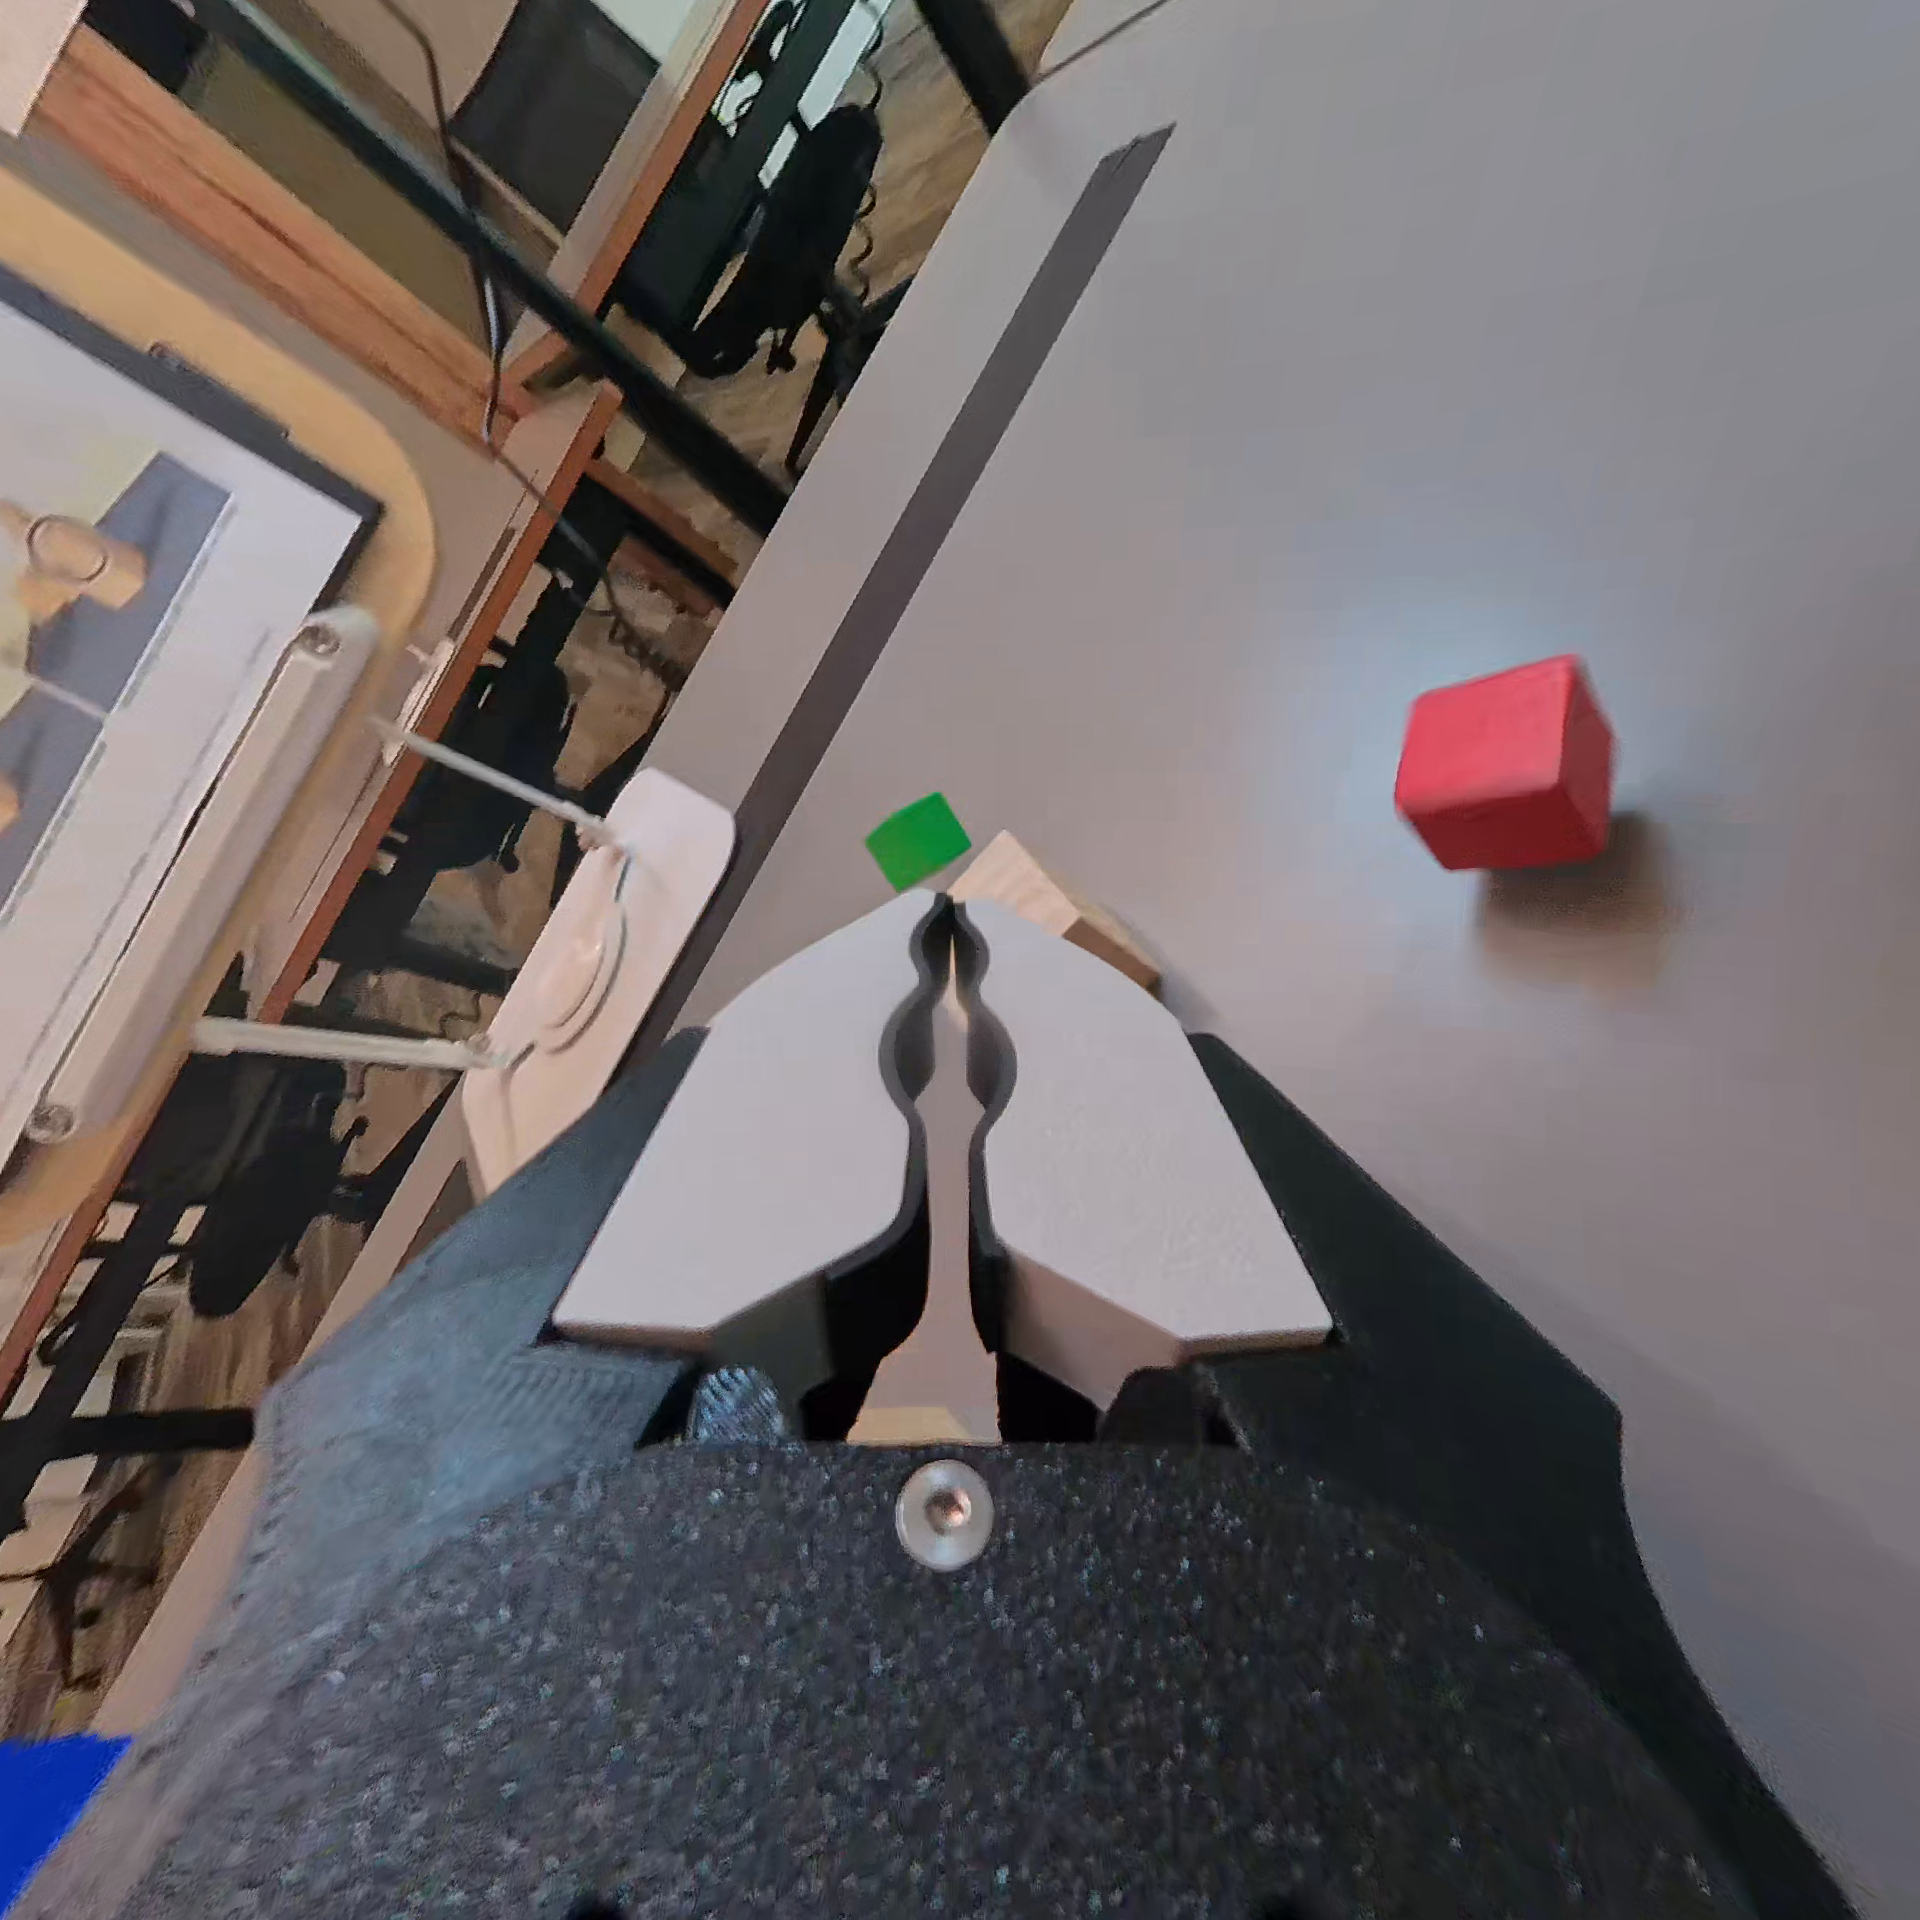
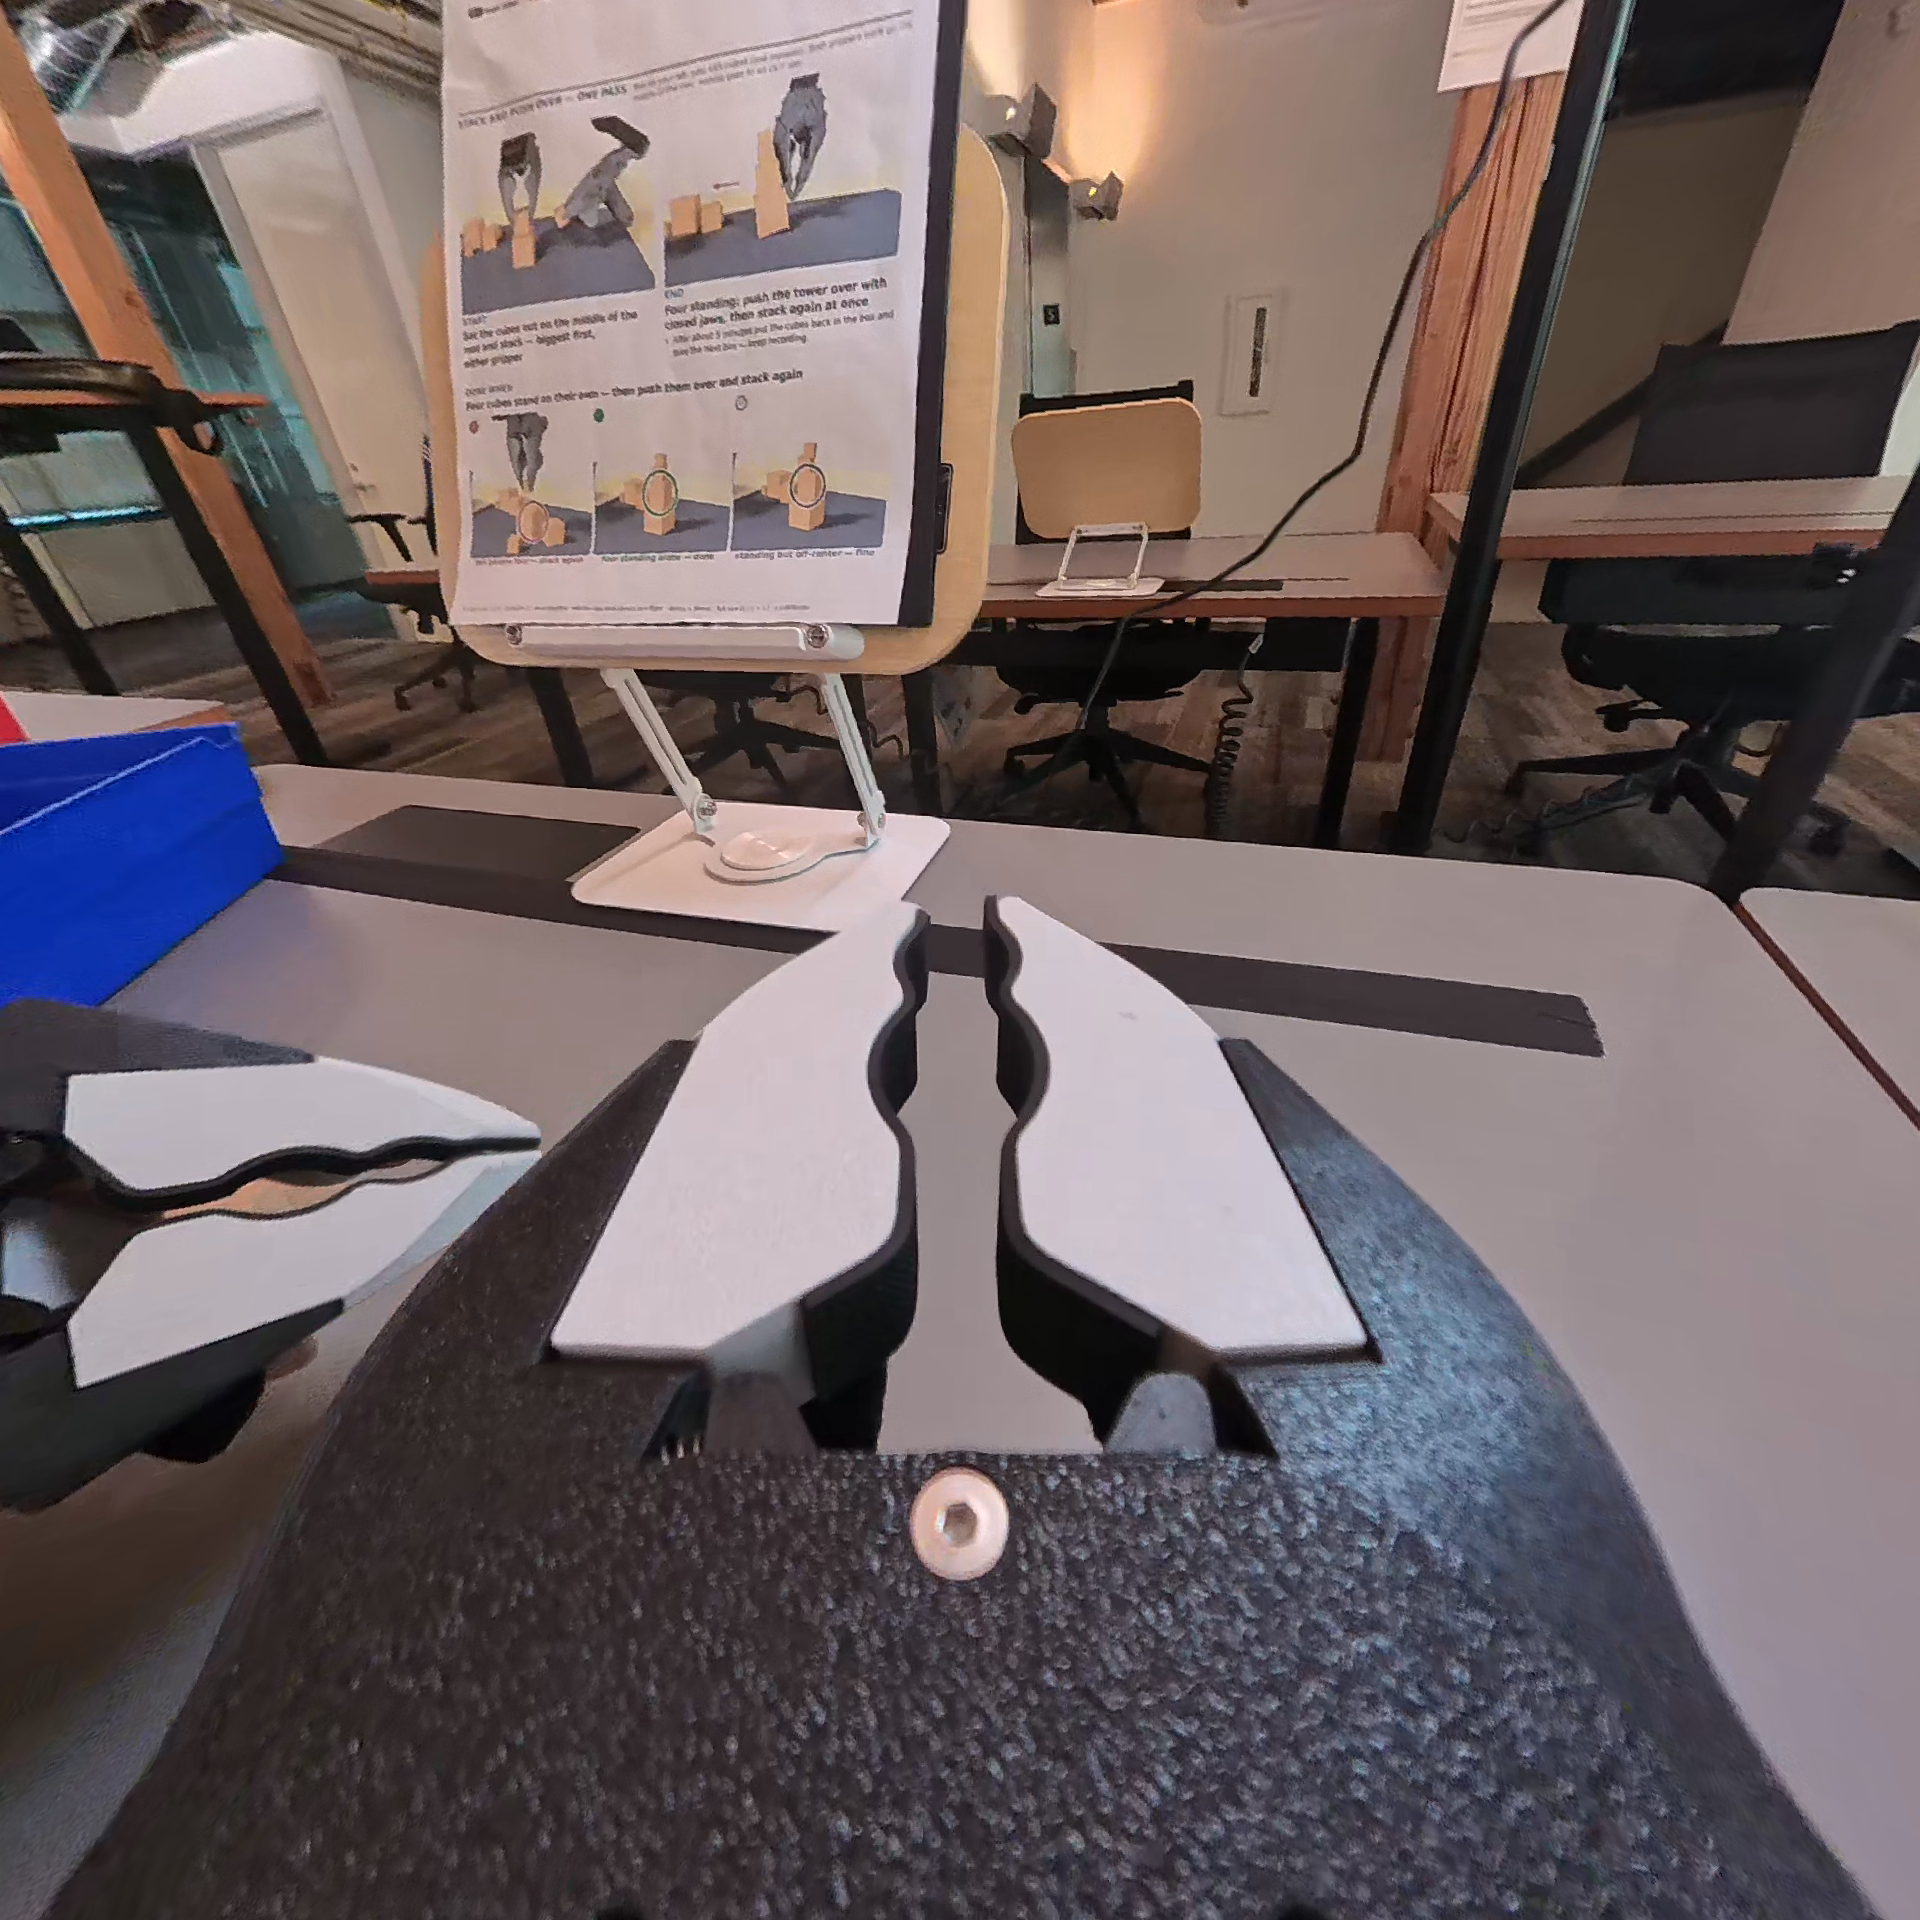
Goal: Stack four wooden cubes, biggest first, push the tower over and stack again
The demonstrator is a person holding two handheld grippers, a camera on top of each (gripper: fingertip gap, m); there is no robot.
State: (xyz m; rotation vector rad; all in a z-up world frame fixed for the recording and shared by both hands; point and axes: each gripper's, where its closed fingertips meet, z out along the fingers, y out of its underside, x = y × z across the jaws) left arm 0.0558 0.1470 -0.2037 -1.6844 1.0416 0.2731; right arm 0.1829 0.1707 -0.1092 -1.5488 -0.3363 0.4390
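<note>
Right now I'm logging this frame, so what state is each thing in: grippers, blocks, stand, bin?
left gripper: shut, nothing between the fingers, tips near the green and wooden blocks
right gripper: slightly open, empty, above the table
green block: lying on the table
wooden block: lying on the table, partly hidden by the fingers
red block: blurred, tilted
document stand: upright, holding a sheet
blue bin: contents hidden
</note>
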